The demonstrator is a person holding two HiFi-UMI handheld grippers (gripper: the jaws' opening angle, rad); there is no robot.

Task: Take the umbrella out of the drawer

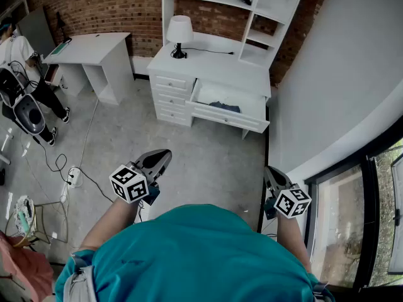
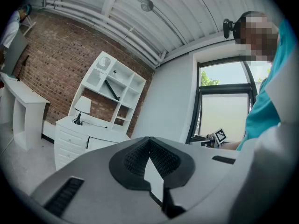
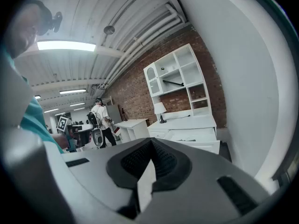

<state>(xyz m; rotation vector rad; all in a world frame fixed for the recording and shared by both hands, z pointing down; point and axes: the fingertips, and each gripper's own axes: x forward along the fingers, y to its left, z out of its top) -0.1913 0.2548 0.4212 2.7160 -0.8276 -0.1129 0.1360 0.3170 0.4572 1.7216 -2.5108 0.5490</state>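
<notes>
Umbrella [image 1: 225, 107] dark blue, crumpled, in open white drawer [image 1: 234, 119]; left claw [image 1: 164, 155], right claw [image 1: 269, 170] both closed, empty

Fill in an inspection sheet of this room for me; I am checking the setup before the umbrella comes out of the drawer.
Surface: white desk top carries a lamp.
Job's things: drawer stands open; a dark blue item, maybe the umbrella, lies inside beside white cloth.
Clutter: power strip on the floor at the left.
Claws: left claw and right claw both shut, empty, far from the drawer.
Cables: lamp cord across the desk top; a cable trails over the floor to the power strip.
Surroundings: brick wall, shelf unit, second desk, another person at the left, window at the right.
</notes>
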